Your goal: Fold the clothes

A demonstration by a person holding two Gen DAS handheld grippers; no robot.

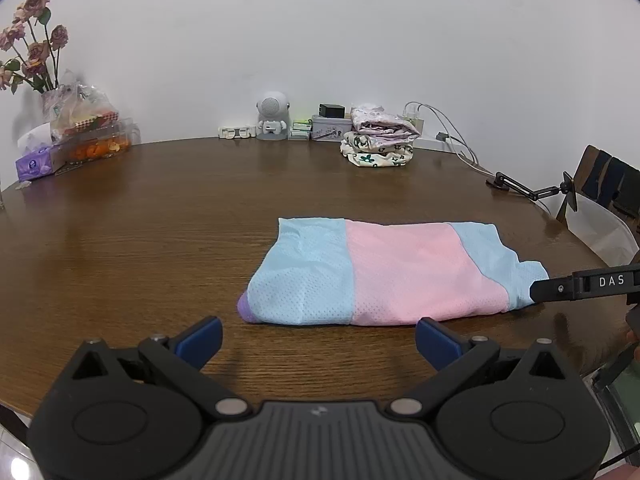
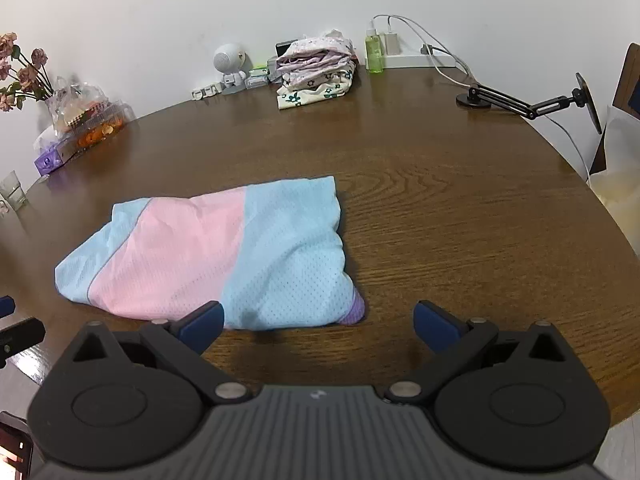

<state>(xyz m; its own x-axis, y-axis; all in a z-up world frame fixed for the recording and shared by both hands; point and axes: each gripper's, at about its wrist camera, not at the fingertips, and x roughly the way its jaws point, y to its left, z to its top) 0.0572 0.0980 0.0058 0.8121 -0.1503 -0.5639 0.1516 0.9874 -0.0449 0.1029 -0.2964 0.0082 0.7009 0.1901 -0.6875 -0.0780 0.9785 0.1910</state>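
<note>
A folded mesh garment (image 1: 372, 272) in blue, pink and blue bands lies flat on the round wooden table (image 1: 160, 220). Its purple corner (image 1: 244, 310) sits just ahead of my left gripper (image 1: 318, 330), which is open and holds nothing. A black gripper finger marked DAS (image 1: 580, 284) reaches in from the right edge and overlaps the garment's far blue end. In the right wrist view the garment (image 2: 216, 252) lies ahead and to the left of my right gripper (image 2: 318, 316). That gripper is open and empty, its left fingertip (image 2: 204, 318) over the garment's near edge.
A stack of folded clothes (image 1: 378, 136) sits at the back by the wall, beside a small robot figure (image 1: 272, 116) and boxes. A tissue box (image 1: 36, 164), snacks and flowers (image 1: 36, 40) stand back left. A phone mount arm (image 2: 520, 104), cables and a green bottle (image 2: 374, 52) stand back right.
</note>
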